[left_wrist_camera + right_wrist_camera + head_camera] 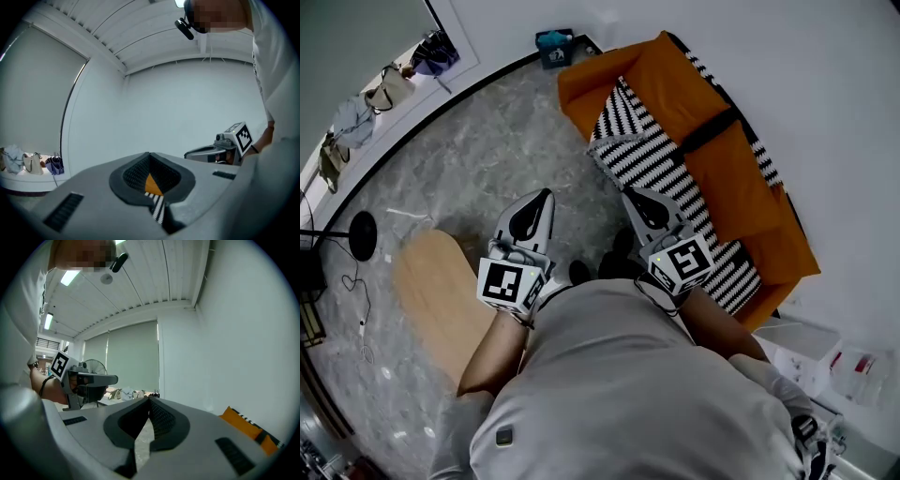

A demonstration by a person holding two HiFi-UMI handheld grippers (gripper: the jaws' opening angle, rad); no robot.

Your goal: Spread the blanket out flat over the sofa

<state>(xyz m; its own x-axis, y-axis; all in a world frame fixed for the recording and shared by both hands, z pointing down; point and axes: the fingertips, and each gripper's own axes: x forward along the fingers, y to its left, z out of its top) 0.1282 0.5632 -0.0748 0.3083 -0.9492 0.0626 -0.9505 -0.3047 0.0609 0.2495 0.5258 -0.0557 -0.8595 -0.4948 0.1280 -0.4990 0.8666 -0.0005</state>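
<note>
One orange sofa [741,187] stands against the white wall [834,84]. One black-and-white striped blanket [652,155] lies on it. The stripes cover the sofa's front side from its far end to its near end and show again as a narrow strip along its wall side, with orange between the two. The blanket's front edge hangs over the sofa's front, close to the grey marble floor [487,141].

There are two grippers, both held off the sofa's front edge and touching nothing. The left gripper [532,217] is farther from the sofa, with its jaws closed together and nothing between them. The right gripper [649,208] is just beside the blanket's front edge, its jaws likewise pressed together and empty.

On the side away from the sofa stands one round wooden table [441,291], and beyond it one black fan base [362,234]. One blue box [555,47] sits by the wall past the sofa's far end. Open floor runs between the sofa's front and the table; the sofa's wall side has no room.
</note>
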